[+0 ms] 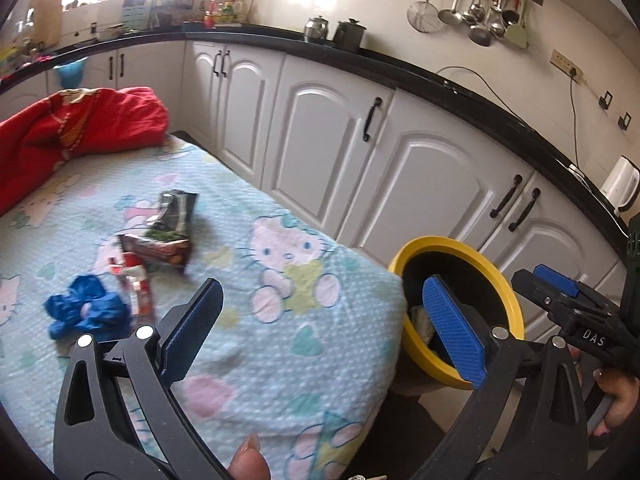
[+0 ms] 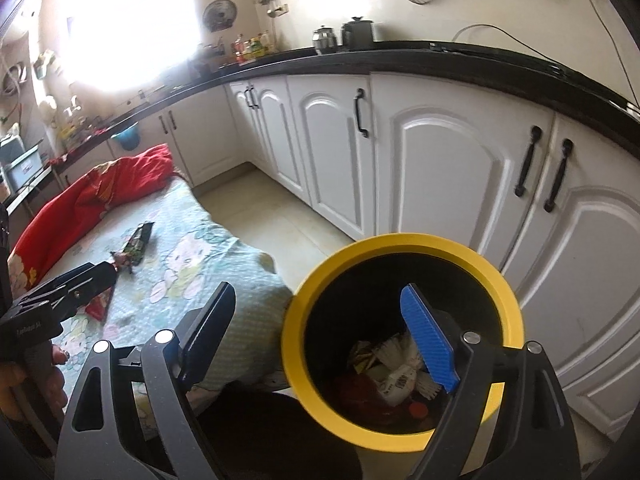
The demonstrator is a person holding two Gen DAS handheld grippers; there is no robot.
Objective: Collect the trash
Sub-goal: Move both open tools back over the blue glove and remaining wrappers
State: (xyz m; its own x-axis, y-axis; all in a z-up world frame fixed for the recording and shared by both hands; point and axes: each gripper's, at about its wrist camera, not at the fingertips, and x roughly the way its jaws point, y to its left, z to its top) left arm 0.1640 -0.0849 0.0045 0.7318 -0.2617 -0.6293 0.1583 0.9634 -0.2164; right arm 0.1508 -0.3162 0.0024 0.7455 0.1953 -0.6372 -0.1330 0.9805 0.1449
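A yellow-rimmed black bin (image 2: 400, 272) stands on the floor beside the bed and holds crumpled wrappers (image 2: 394, 368); it also shows in the left wrist view (image 1: 452, 248). On the bed sheet (image 1: 280, 320) lie a dark snack packet (image 1: 172, 220), a red wrapper (image 1: 136, 284) and a crumpled blue bag (image 1: 86, 308). My left gripper (image 1: 324, 320) is open and empty over the bed's corner, right of the trash. My right gripper (image 2: 320, 332) is open and empty above the bin's left rim.
A red blanket (image 1: 68, 128) is bunched at the bed's far end. White cabinets (image 1: 320, 140) under a black counter (image 1: 360, 56) run along the right. Tiled floor (image 2: 272, 208) lies between bed and cabinets. A white kettle (image 1: 620, 184) stands on the counter.
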